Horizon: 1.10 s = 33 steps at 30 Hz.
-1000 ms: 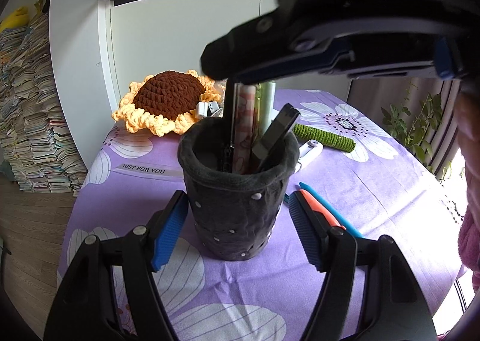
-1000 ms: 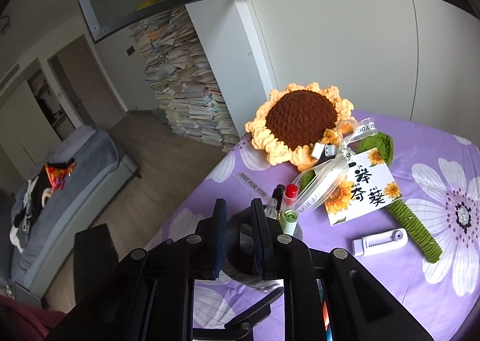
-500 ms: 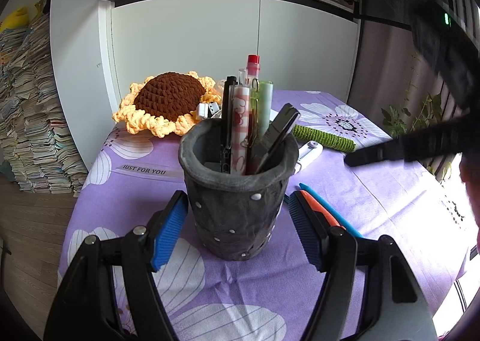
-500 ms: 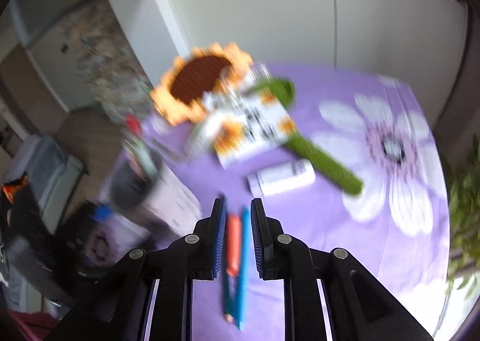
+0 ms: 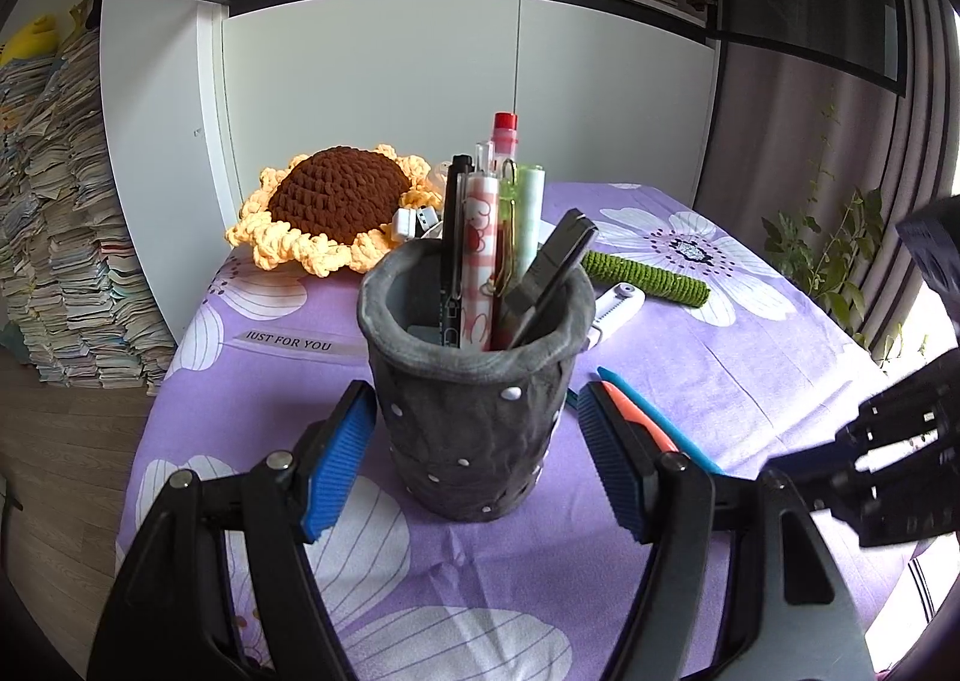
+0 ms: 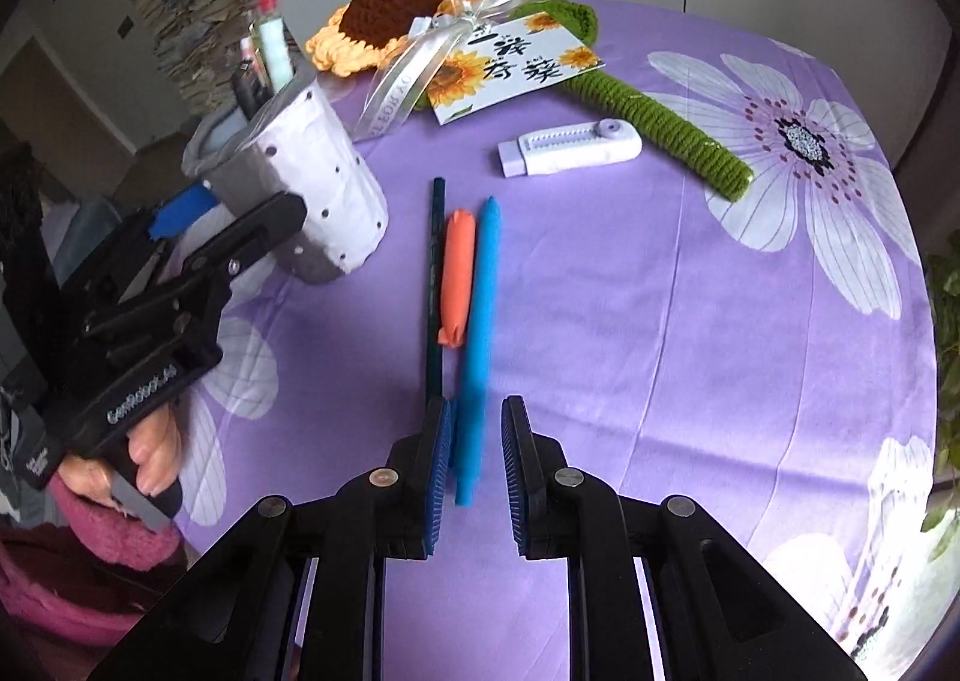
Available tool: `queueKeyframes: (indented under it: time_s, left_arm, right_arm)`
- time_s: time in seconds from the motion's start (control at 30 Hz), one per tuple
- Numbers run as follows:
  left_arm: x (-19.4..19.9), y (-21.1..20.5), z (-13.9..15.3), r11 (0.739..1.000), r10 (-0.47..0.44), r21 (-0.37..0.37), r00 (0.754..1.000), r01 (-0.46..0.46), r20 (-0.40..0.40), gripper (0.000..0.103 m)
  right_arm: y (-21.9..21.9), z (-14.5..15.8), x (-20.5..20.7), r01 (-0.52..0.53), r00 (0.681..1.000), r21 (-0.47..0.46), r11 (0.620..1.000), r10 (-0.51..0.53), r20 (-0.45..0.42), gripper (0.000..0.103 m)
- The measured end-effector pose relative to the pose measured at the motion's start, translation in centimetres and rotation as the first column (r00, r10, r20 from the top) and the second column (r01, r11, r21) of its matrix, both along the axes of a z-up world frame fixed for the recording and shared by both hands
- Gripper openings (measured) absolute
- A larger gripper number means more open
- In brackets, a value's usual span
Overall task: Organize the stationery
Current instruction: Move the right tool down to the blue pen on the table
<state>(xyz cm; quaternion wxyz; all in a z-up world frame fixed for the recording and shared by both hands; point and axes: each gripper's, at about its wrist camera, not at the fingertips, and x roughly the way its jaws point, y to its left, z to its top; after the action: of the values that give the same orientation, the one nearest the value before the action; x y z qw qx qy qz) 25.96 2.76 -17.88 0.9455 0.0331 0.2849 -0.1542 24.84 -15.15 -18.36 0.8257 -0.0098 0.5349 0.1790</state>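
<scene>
Purple flowered cloth covered the desk [image 6: 690,321], with white cupboards behind it. At the left of my right wrist view, my left hand [image 6: 144,453] held my left gripper [image 5: 474,459] around the grey pen holder [image 5: 471,411]. In the left wrist view its blue pads stood on either side of the holder near its base, apart from the wall as far as I could see, so that gripper was released rather than clamped. The holder stood upright, filled with pens, a red-capped one tallest. Behind it, in the upper left of that view, lay the crocheted sunflower [image 5: 342,207].

At the centre of the right wrist view three items lay side by side on the cloth: a dark pencil [image 6: 433,291], an orange pen [image 6: 456,273] and a blue pen [image 6: 480,333]. My right gripper [image 6: 477,453] pointed down over the blue pen's near end, which lay in the narrow gap between the pads; nothing was gripped. Right of and above the pens lay a white correction tape [image 6: 570,147].
</scene>
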Motion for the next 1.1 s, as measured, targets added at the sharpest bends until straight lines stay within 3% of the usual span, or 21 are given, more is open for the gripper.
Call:
queueKeyframes:
  time_s: [0.13,0.27,0.43,0.5,0.77,1.1]
  left_arm:
    - [0.0,0.0,0.0,1.0,-0.001,0.002,1.0,0.001,0.002,0.069]
    - [-0.1,0.0,0.0,1.0,0.0,0.001,1.0,0.0,0.005,0.069]
    - [-0.1,0.1,0.0,1.0,0.002,-0.001,1.0,-0.002,0.006,0.069]
    - [-0.1,0.2,0.0,1.0,0.001,-0.001,1.0,-0.001,0.005,0.069]
    - [-0.1,0.2,0.0,1.0,-0.001,0.0,1.0,0.001,0.003,0.069]
    - [-0.2,0.1,0.0,1.0,-0.002,0.001,1.0,0.002,0.001,0.069]
  right_arm:
    - [0.0,-1.3,-1.7,-0.007,1.0,-0.04,0.999,0.006,-0.026,0.017]
    - [-0.2,-1.2,-2.3,0.006,1.0,-0.069,0.998,-0.006,0.004,0.017]
    - [-2.9,-0.5,-1.3,0.17,0.984,-0.151,0.974,-0.159,0.079,0.017]
    - [-3.7,-0.2,-1.1,0.19,0.98,-0.152,0.97,-0.178,0.087,0.017]
    - [-2.8,0.8,-1.1,0.092,0.991,-0.146,0.985,-0.077,0.105,0.017]
    - [-3.3,-0.3,-0.2,0.075,0.996,-0.161,0.984,-0.064,0.067,0.017]
